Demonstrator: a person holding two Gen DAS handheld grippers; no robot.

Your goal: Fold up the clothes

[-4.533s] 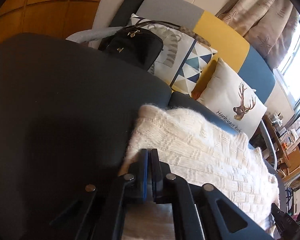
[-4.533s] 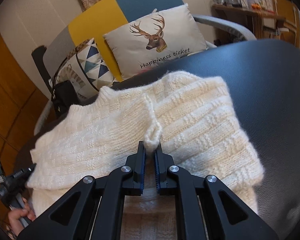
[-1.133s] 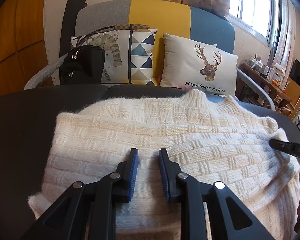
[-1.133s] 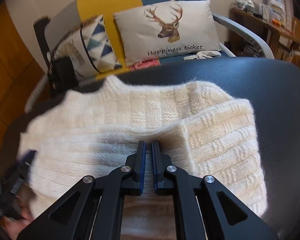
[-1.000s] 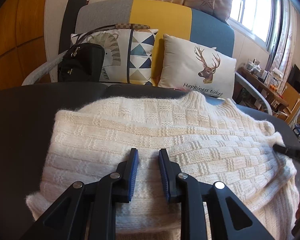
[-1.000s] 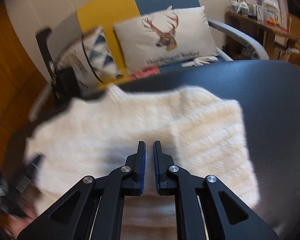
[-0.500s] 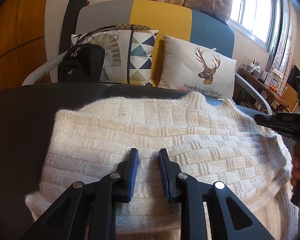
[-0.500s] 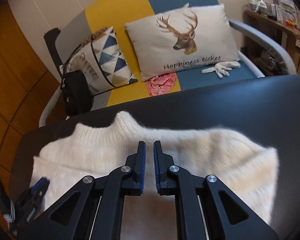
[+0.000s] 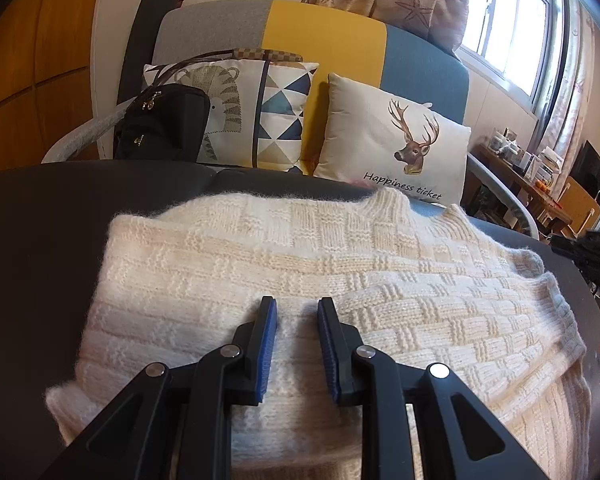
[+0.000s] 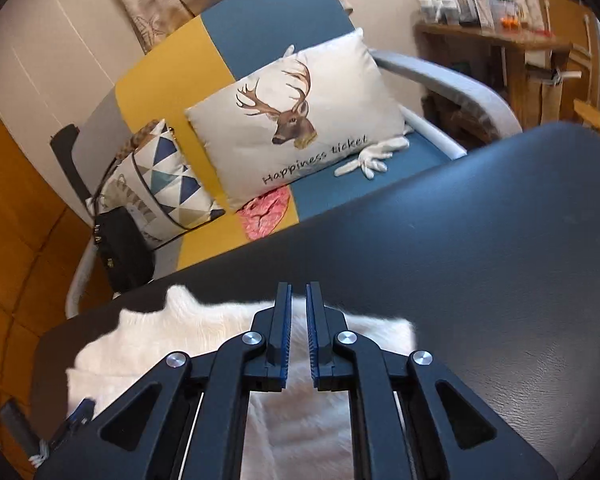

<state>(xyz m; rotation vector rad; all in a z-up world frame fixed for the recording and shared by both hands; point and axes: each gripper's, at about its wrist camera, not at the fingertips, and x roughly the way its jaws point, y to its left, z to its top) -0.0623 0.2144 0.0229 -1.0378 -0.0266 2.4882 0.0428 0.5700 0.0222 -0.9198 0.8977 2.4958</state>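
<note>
A cream knitted sweater (image 9: pixel 340 280) lies folded on a dark table (image 9: pixel 40 240). My left gripper (image 9: pixel 297 308) hovers just over its near part with the jaws a little apart and nothing between them. My right gripper (image 10: pixel 298 292) is raised above the sweater (image 10: pixel 204 328), its jaws a narrow gap apart and empty. In the left wrist view the right gripper (image 9: pixel 588 252) shows at the far right edge, clear of the sweater. The left gripper's tip (image 10: pixel 80 412) shows at the lower left of the right wrist view.
Behind the table stands a grey, yellow and blue sofa (image 9: pixel 328 36) with a deer pillow (image 9: pixel 396 148), a patterned pillow (image 9: pixel 260 112) and a black bag (image 9: pixel 160 124). A white glove (image 10: pixel 372 156) lies on the seat. A cluttered wooden shelf (image 10: pixel 496 36) stands at the right.
My right gripper has let go of the sweater, lifted and pulled back towards the right. The left gripper has stayed open over the sweater, nearly still.
</note>
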